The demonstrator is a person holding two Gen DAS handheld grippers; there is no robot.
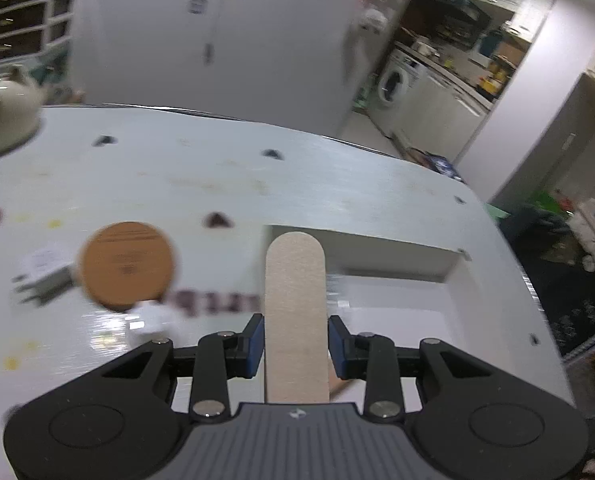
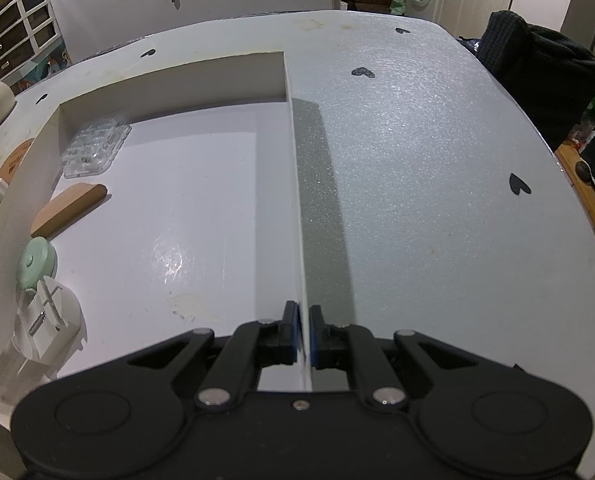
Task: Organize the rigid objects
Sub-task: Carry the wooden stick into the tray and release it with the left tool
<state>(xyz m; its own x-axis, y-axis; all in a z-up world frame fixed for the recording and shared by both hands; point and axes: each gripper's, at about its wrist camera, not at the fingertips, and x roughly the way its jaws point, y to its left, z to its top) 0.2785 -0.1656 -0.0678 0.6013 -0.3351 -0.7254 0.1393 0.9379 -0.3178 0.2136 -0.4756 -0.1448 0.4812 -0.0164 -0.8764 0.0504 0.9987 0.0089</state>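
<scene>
My left gripper point(image 1: 296, 344) holds a pale nail file point(image 1: 295, 308) that stands straight ahead between its narrowly spread pads, above the white tray point(image 1: 457, 280); whether both pads touch it I cannot tell. My right gripper point(image 2: 303, 334) is pinched onto the tray's side wall point(image 2: 297, 200). To its left lie a wooden block point(image 2: 71, 208), a clear plastic case point(image 2: 95, 146) and a mint tape measure point(image 2: 37, 262).

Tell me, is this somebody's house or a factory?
Most likely a house, a room opening onto a kitchen. There's a washing machine beside kitchen cabinets, and a white teapot on the heart-patterned table.
</scene>
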